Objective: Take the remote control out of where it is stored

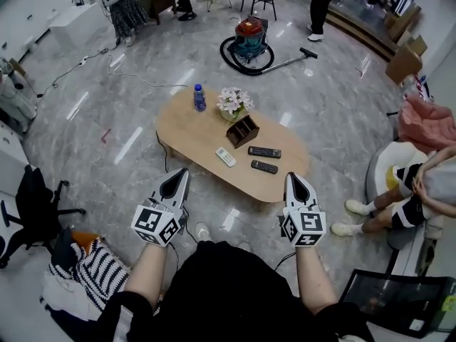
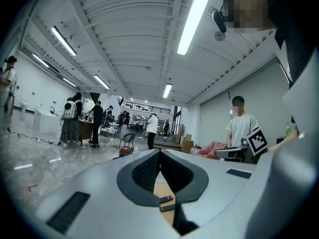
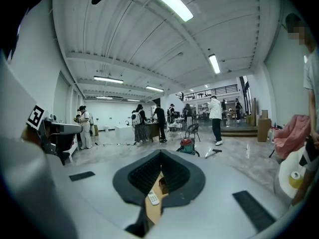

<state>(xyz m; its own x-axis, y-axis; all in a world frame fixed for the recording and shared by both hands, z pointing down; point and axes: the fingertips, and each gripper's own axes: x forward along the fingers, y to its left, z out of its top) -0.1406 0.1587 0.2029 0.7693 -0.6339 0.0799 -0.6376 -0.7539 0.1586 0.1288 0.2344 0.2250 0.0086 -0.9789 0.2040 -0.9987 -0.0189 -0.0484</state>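
A brown wooden holder [image 1: 242,130] stands on the oval wooden table [image 1: 185,130]. In front of it lie a white remote [image 1: 225,157] and two black remotes [image 1: 264,152] [image 1: 264,167]. Both grippers hang in the air short of the table's near edge and touch nothing. My left gripper [image 1: 183,172] is shut and empty; in its own view the left gripper [image 2: 159,152] has its jaws meeting, with the black remotes [image 2: 166,199] showing below them. My right gripper [image 1: 291,177] is shut and empty too; below the right gripper [image 3: 160,153] show the white remote [image 3: 153,198] and the holder [image 3: 162,184].
A blue-capped bottle [image 1: 199,97] and a pot of flowers [image 1: 234,103] stand at the table's far side. A red vacuum cleaner [image 1: 249,40] with its hose lies beyond. A seated person [image 1: 406,191] is at the right, a black office chair [image 1: 32,205] at the left.
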